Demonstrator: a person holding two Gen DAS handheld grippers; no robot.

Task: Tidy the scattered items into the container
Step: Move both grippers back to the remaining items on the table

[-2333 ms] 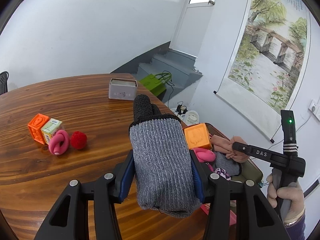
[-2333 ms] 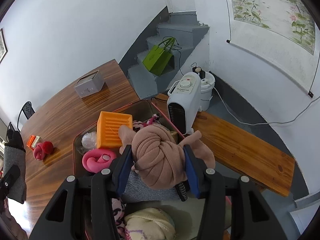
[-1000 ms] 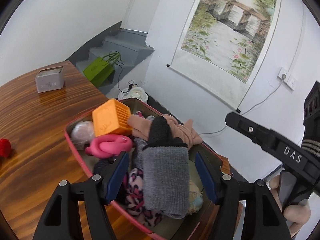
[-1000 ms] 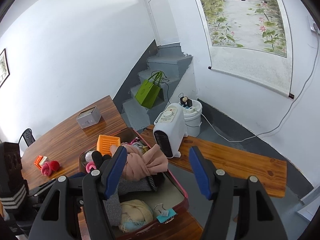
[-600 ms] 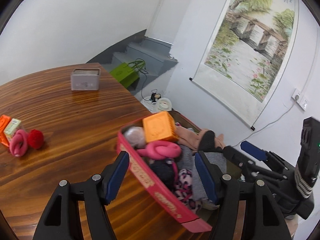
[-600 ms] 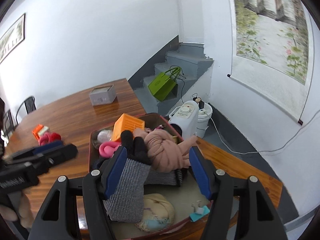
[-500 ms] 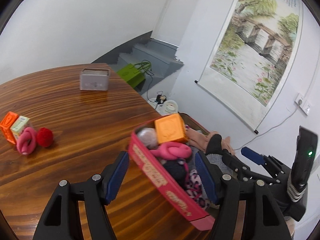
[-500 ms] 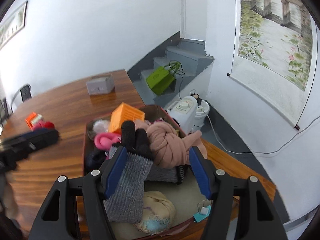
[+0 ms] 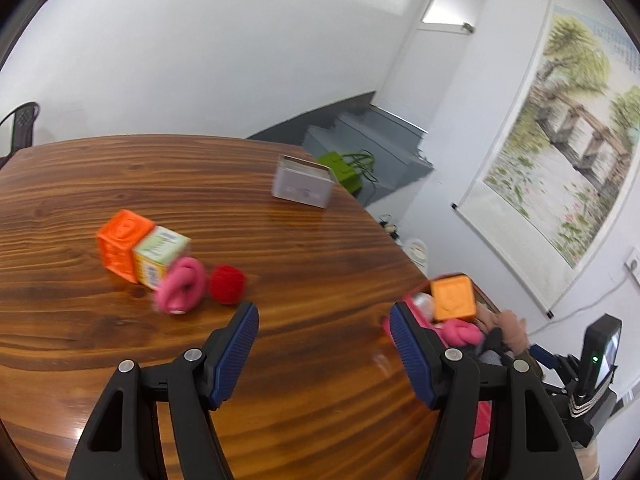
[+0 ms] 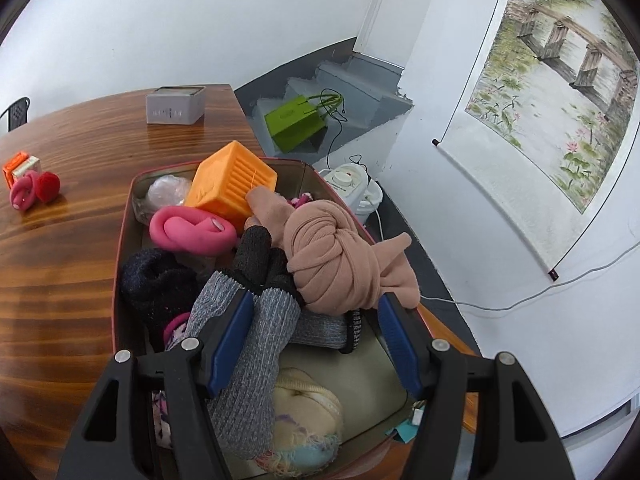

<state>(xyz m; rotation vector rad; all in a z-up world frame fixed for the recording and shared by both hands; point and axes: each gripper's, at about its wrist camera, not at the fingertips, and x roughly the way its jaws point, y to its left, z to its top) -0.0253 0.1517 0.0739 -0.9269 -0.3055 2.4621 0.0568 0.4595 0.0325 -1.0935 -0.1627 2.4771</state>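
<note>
My left gripper (image 9: pixel 324 336) is open and empty above the wooden table (image 9: pixel 120 184). Ahead and left lie an orange block (image 9: pixel 120 244), a green-white box (image 9: pixel 158 254), a pink knot toy (image 9: pixel 180 286) and a red ball (image 9: pixel 227 284). The red container (image 10: pixel 128 216) holds an orange cube (image 10: pixel 232 188), a pink knot (image 10: pixel 188 232), a grey-black glove (image 10: pixel 256 320), a tan knotted cloth (image 10: pixel 336 256) and other soft items. My right gripper (image 10: pixel 316 328) is open just above it. The container's end shows in the left wrist view (image 9: pixel 416 296).
A grey tin (image 9: pixel 302 188) stands at the far table edge. A white heater (image 10: pixel 352 184) and green bag (image 10: pixel 296 124) sit on the floor beyond. A bench edge (image 10: pixel 448 332) runs right of the container.
Both grippers let go: the glove and the tan cloth now lie in the container. My left gripper has swung left toward the scattered toys. My right gripper stays over the container.
</note>
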